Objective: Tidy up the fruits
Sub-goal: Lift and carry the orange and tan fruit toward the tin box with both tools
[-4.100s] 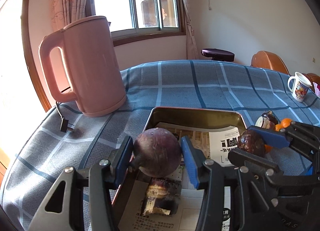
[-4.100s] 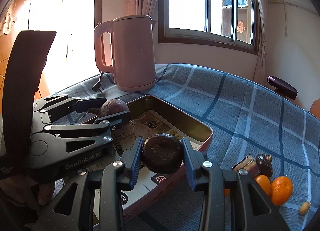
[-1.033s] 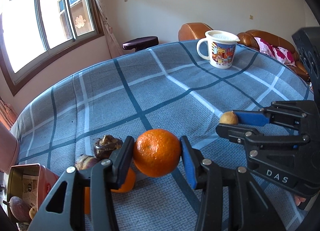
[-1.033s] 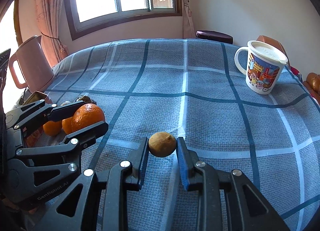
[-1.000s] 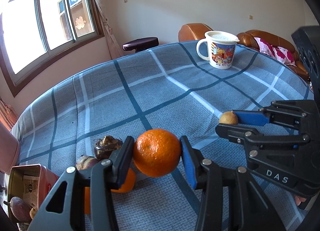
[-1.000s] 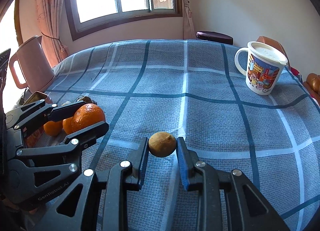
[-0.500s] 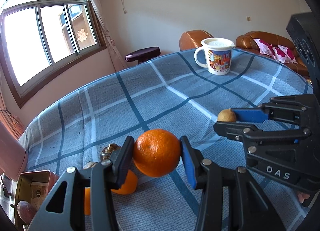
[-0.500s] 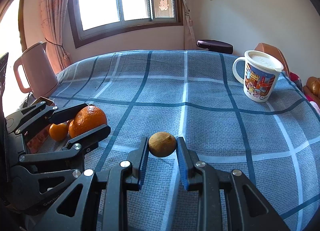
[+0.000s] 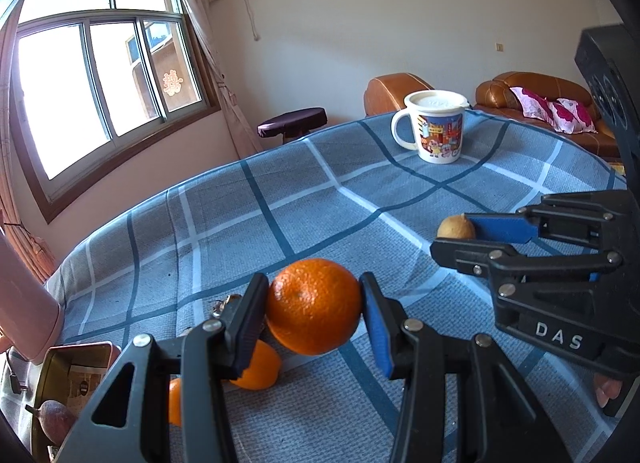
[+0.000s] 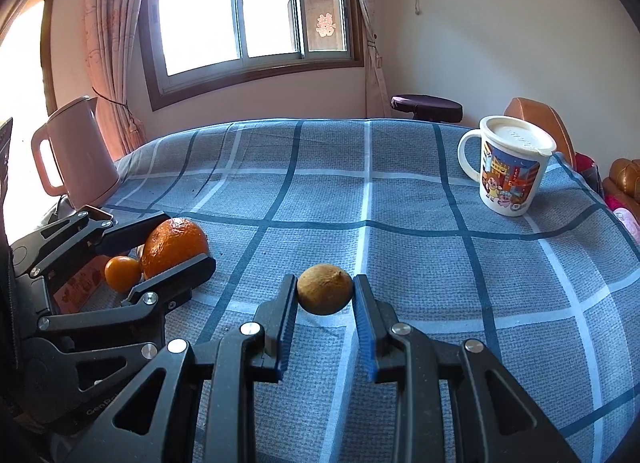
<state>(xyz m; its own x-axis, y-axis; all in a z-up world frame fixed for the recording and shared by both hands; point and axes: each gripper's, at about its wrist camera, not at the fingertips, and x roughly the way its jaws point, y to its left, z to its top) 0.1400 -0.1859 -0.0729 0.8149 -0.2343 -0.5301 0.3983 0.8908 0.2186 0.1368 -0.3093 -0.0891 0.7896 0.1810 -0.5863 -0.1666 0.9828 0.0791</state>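
My left gripper [image 9: 314,305] is shut on a large orange [image 9: 313,306] and holds it above the blue checked tablecloth; it also shows in the right wrist view [image 10: 174,246]. My right gripper [image 10: 325,295] is shut on a small brown round fruit [image 10: 325,294], seen from the left wrist view [image 9: 456,227] at the right. Below the left gripper lie two smaller oranges [image 9: 258,369] and a dark fruit [image 9: 224,305] on the cloth. The metal tray [image 9: 60,355] at the lower left holds a purple-brown fruit [image 9: 54,421].
A white cartoon mug [image 10: 510,167] with a lid stands at the far right of the table. A pink kettle [image 10: 74,155] stands at the far left by the window. A stool [image 10: 426,107] and brown sofa [image 9: 552,103] lie beyond the table edge.
Both grippers have risen and tilted up since a second ago, each still holding its fruit. Four seconds ago both held dark fruits over the tray.
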